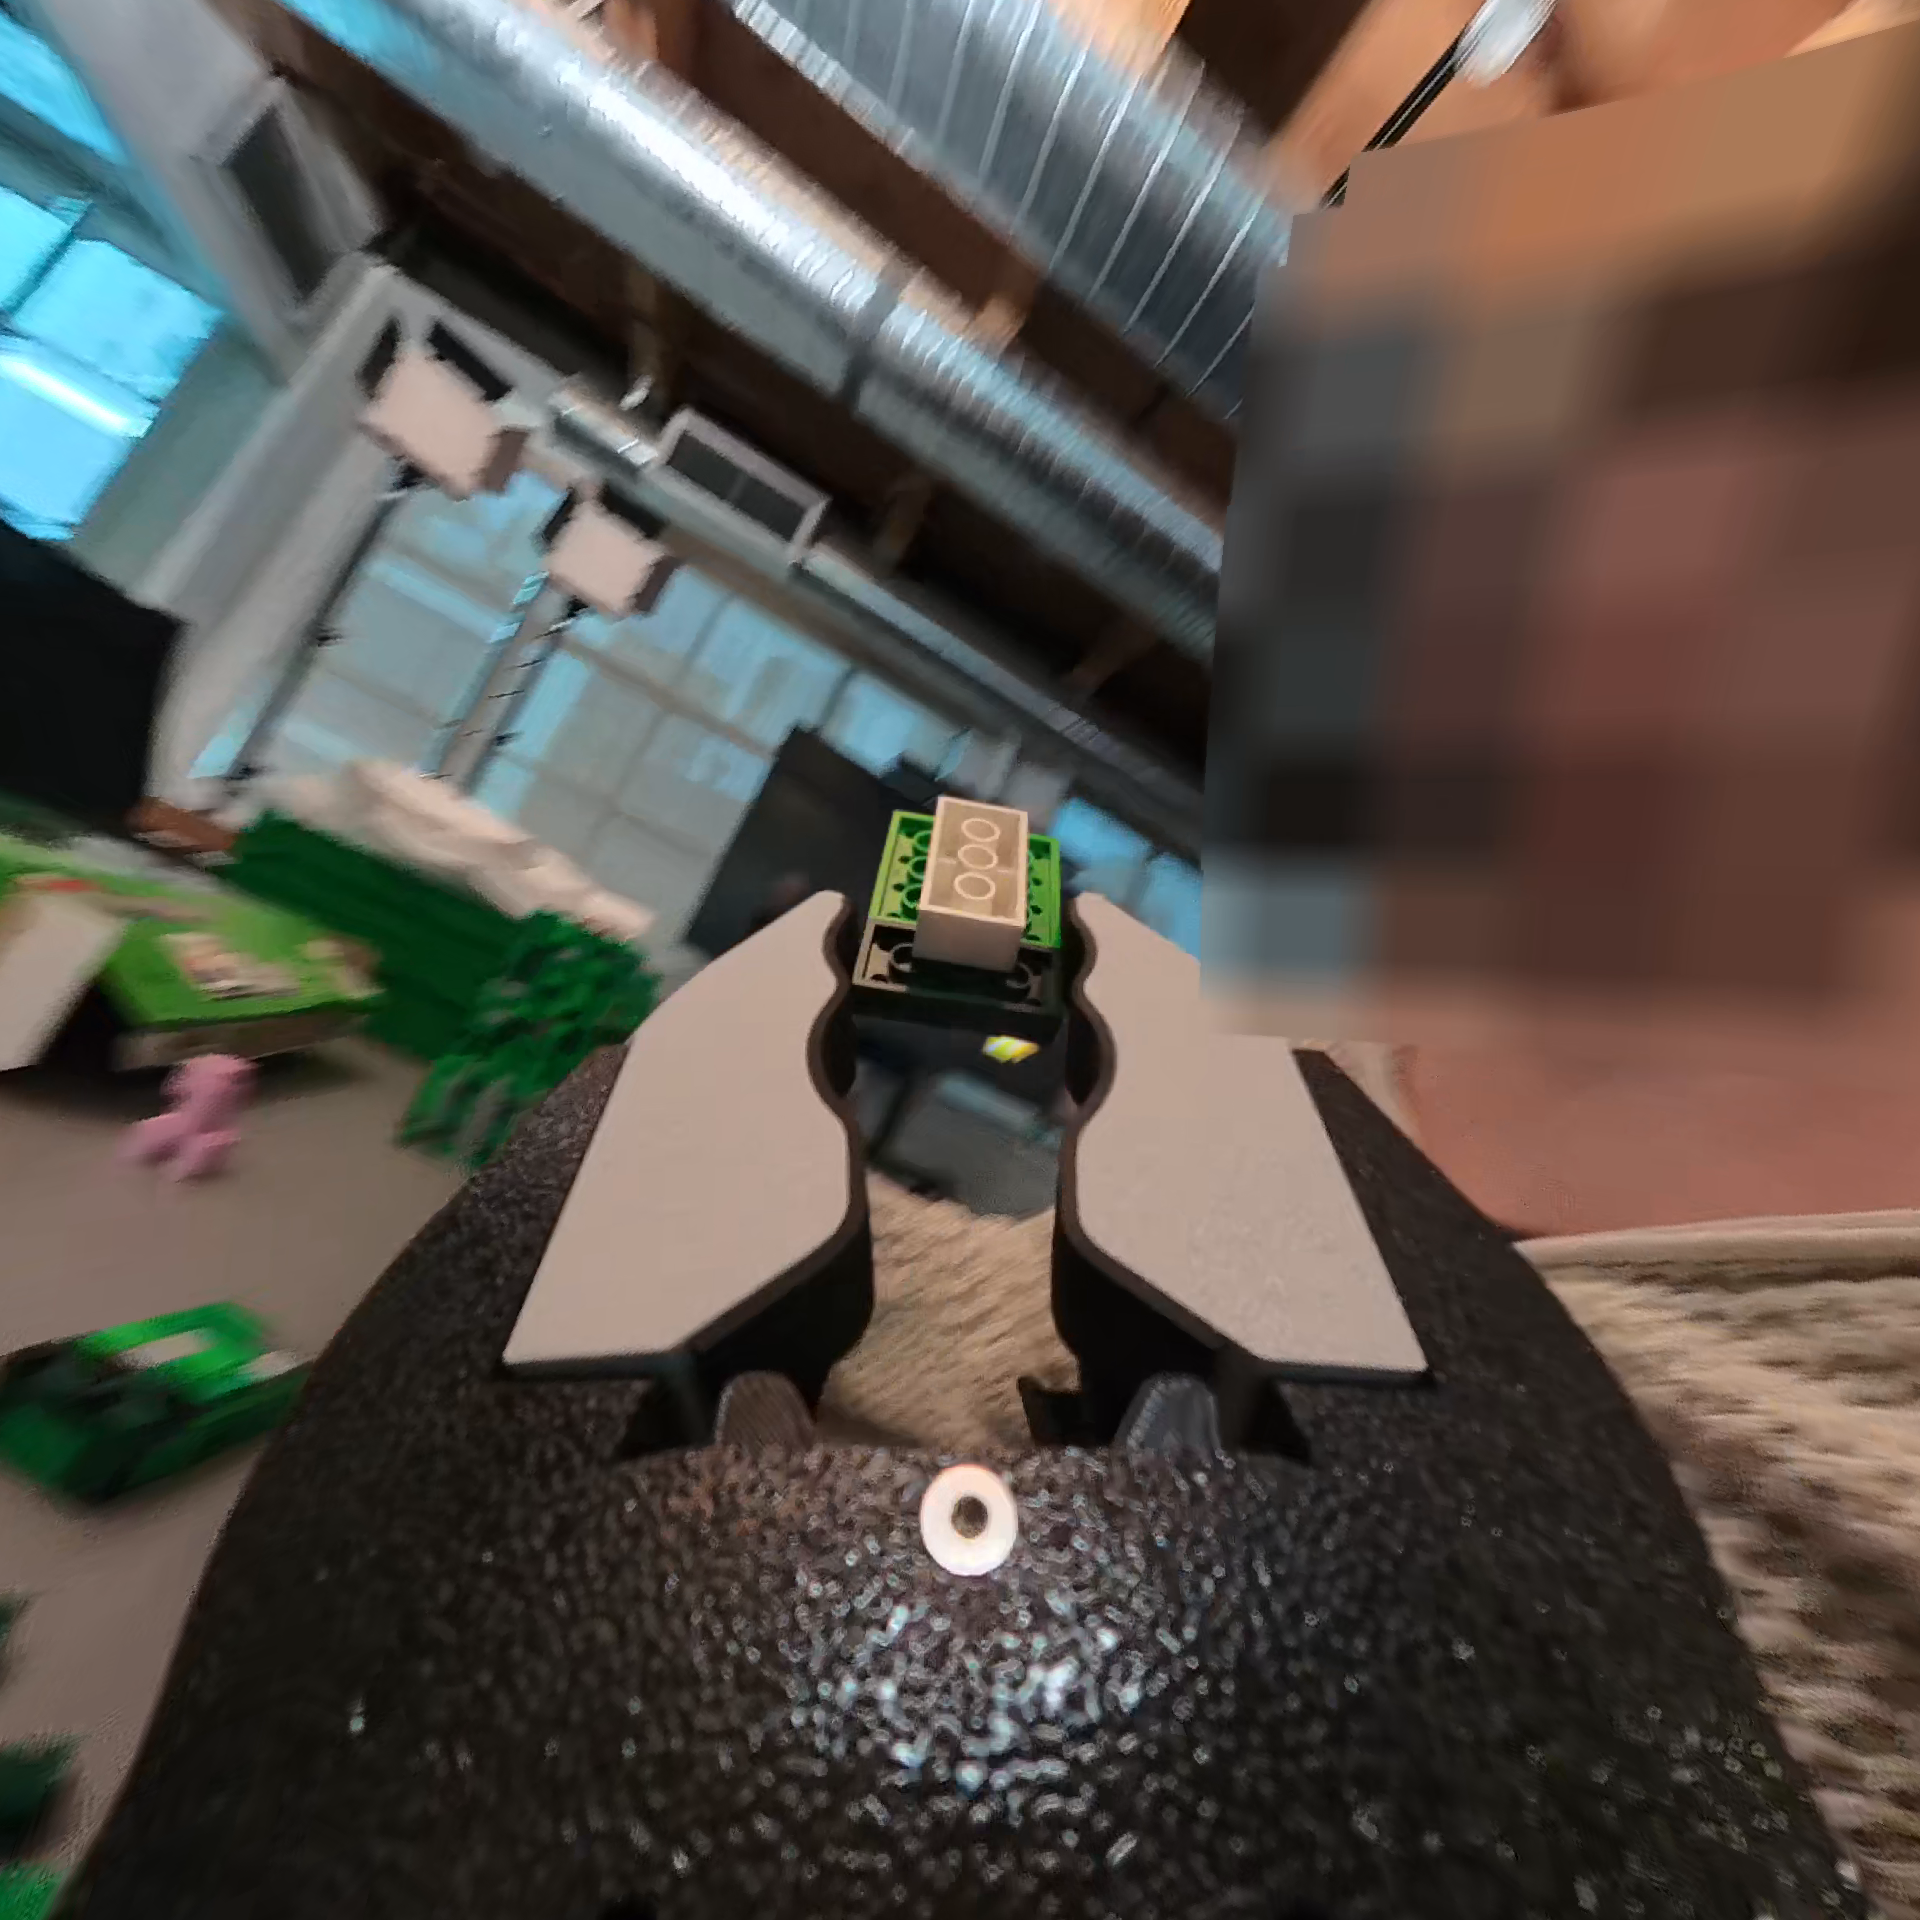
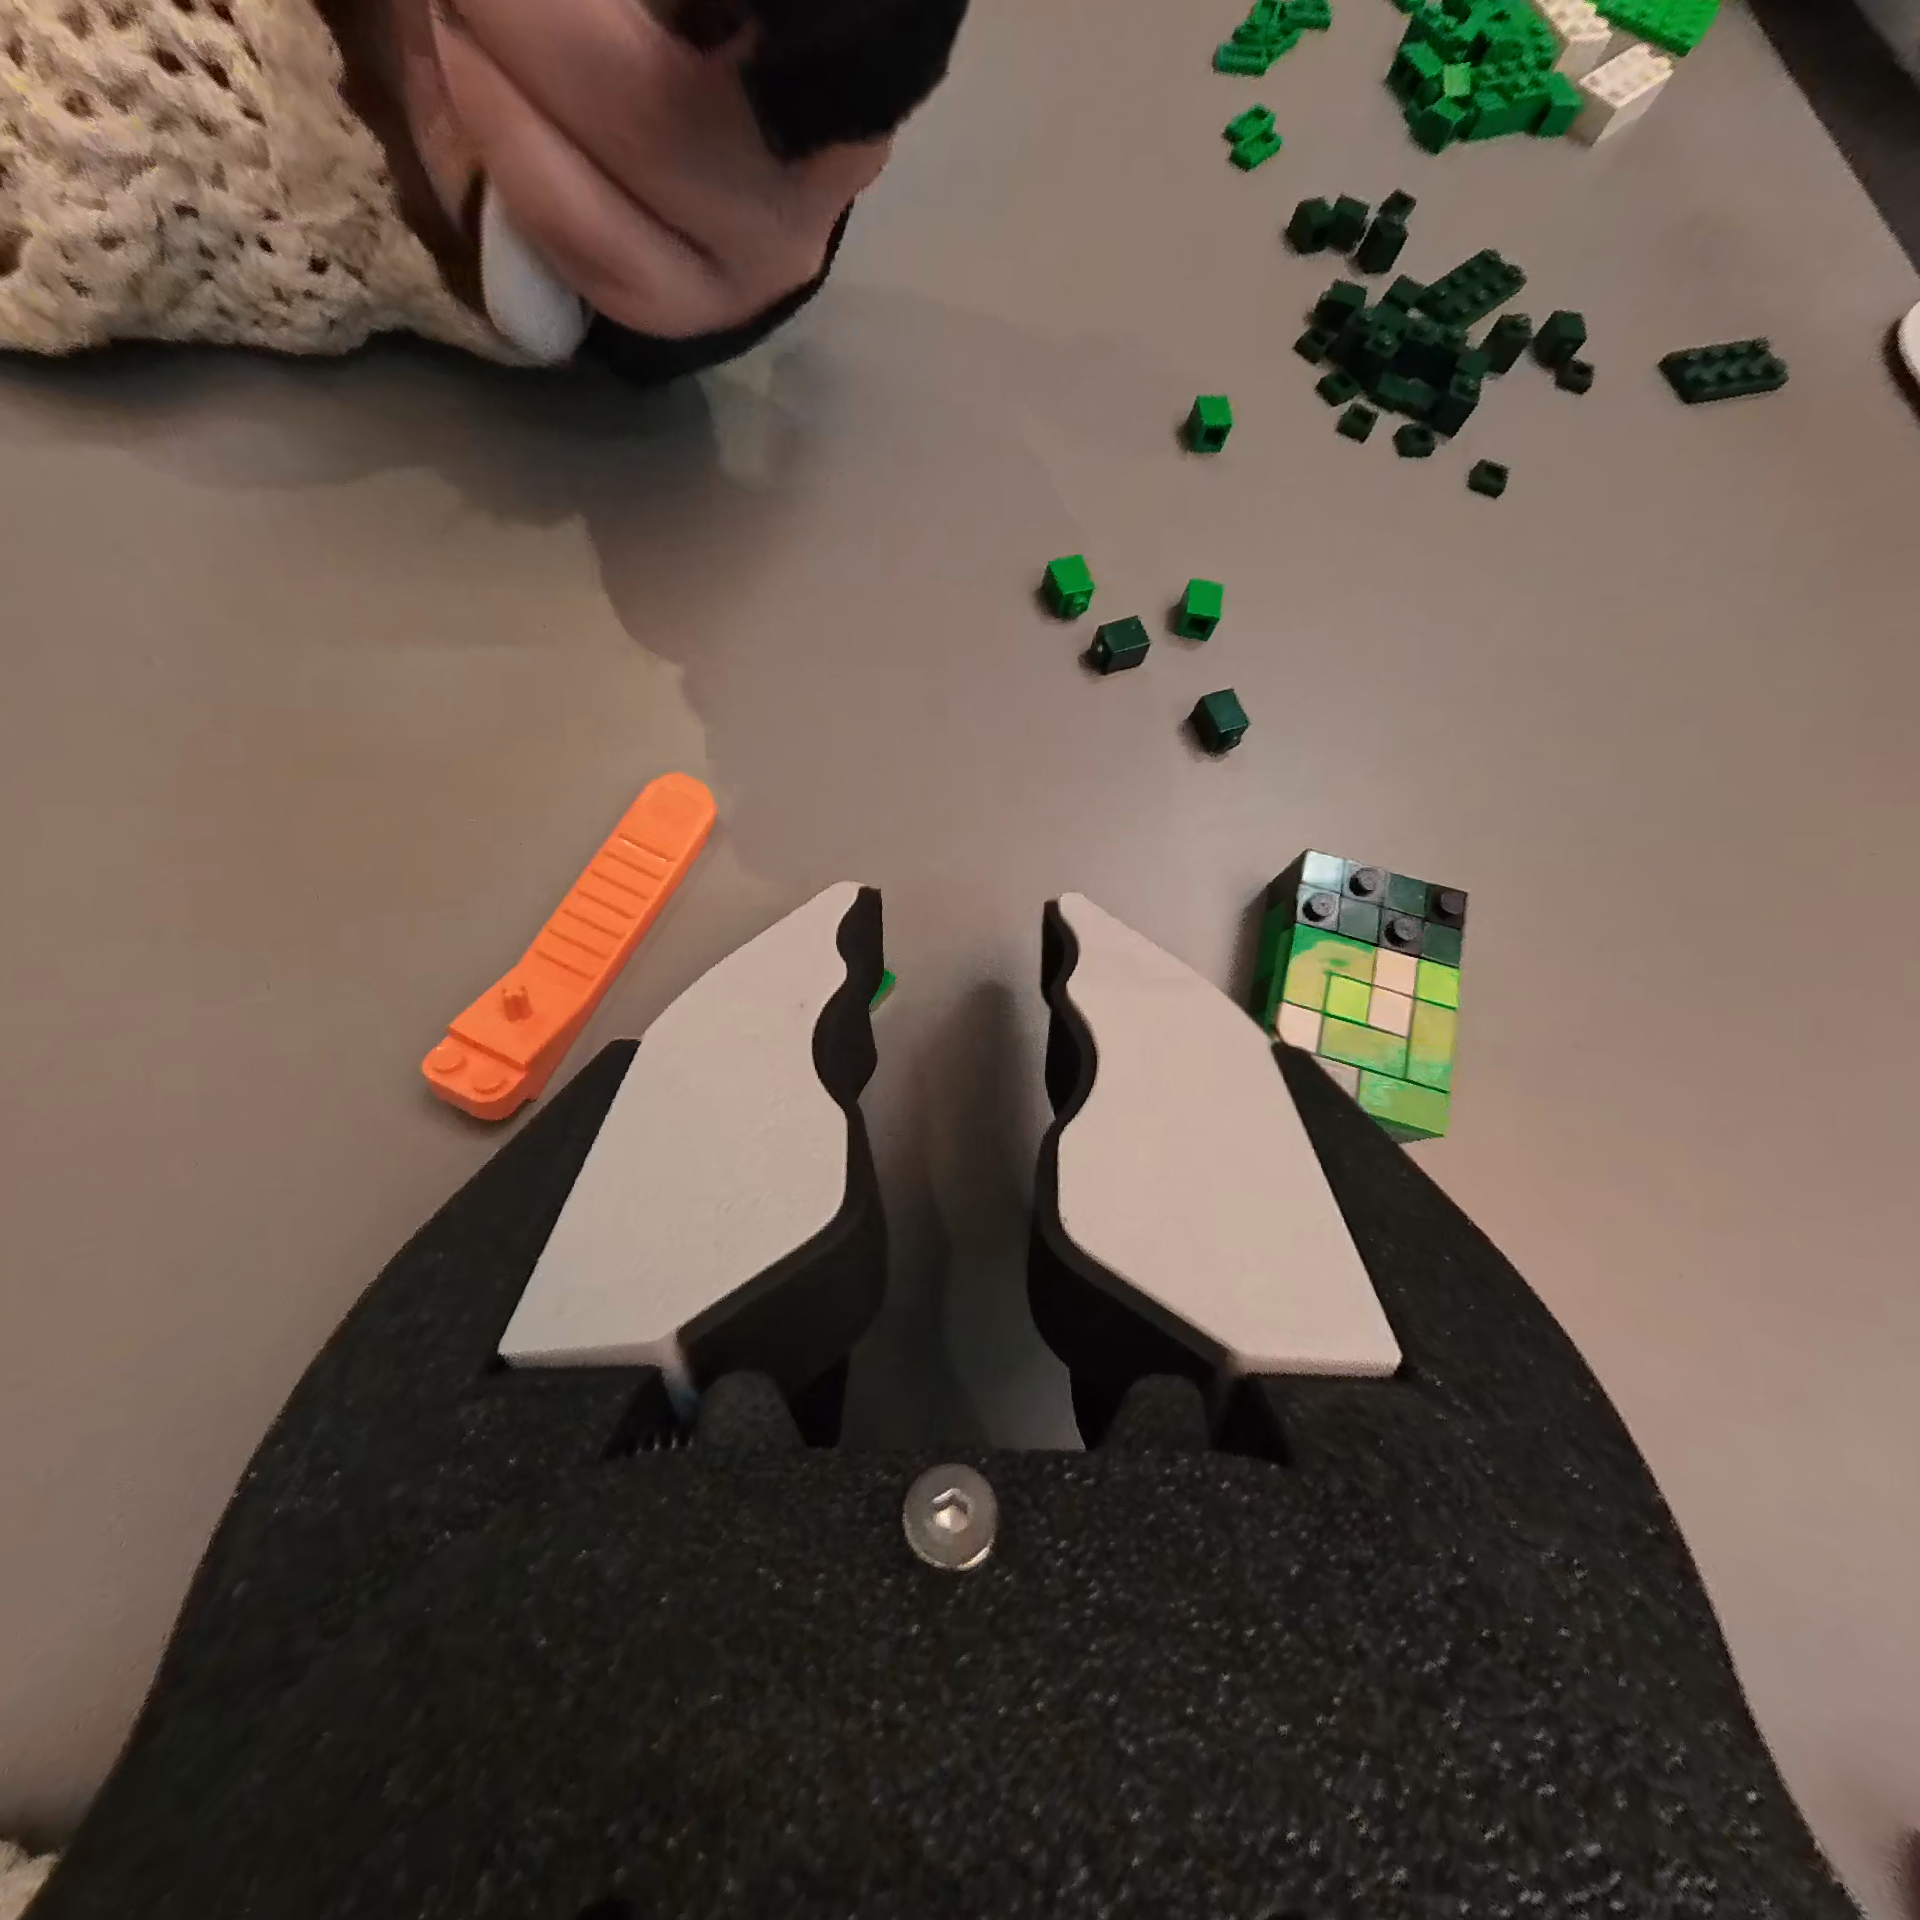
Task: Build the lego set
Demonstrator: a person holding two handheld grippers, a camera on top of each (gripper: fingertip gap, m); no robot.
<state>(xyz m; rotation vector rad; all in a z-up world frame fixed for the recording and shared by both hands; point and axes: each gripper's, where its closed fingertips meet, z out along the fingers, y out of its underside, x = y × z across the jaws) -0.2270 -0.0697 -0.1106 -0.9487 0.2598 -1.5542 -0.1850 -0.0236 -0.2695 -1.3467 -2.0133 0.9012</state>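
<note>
1. Left wrist view: the left hand-held gripper [image 1: 961,971] is raised off the desk and tilted up toward the ceiling, clamped on a small brick stack [image 1: 961,935], white brick on lime plate on black base, undersides toward the camera.
2. Right wrist view: the right hand-held gripper [image 2: 961,940] hangs over the grey desk [image 2: 312,675], jaws apart and holding nothing.
3. Just right of its right finger lies the green tiled sub-assembly [image 2: 1361,997], long axis running near to far.
4. Loose small green bricks [image 2: 1117,644] lie farther ahead to the right, and an orange brick separator [image 2: 571,951] lies to the left.
5. My read: the right hand-held gripper is nearer, needing a short rightward shift.

Glossy plastic bricks [image 2: 1403,343] lie on a smooth matt grey table [image 2: 312,727]; the separator [image 2: 582,951] is orange plastic.
</note>
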